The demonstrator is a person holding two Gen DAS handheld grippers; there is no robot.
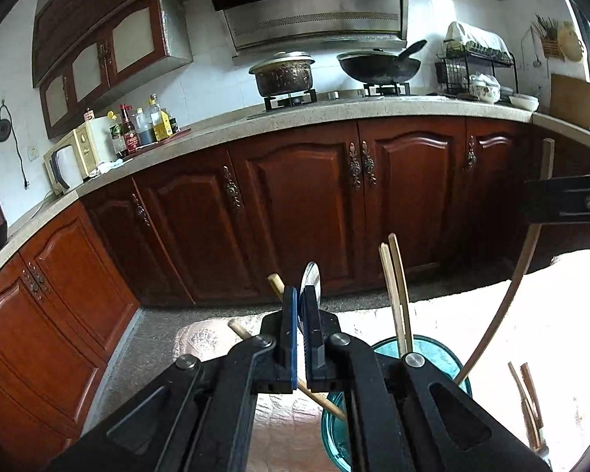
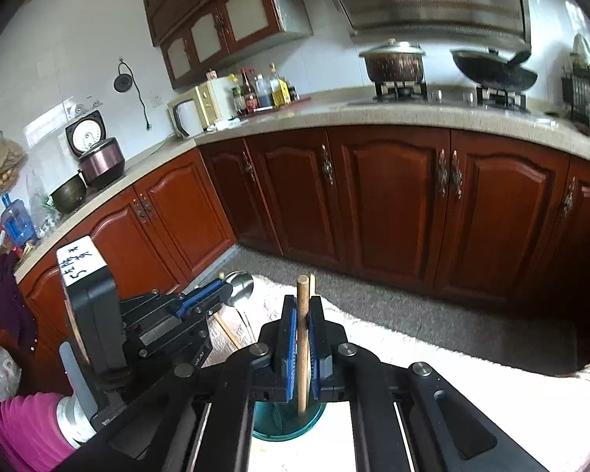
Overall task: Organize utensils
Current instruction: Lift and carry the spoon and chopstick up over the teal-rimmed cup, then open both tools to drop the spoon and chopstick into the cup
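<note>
Right hand-held gripper (image 2: pixel 303 338) clamps stick (image 2: pixel 303 314), lower end hidden.

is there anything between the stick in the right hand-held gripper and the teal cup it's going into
Nothing visible blocks it. The right hand-held gripper holds the wooden stick upright, its lower end already at the teal cup mouth. The left hand-held gripper, holding a metal spoon, is off to the side.
</note>
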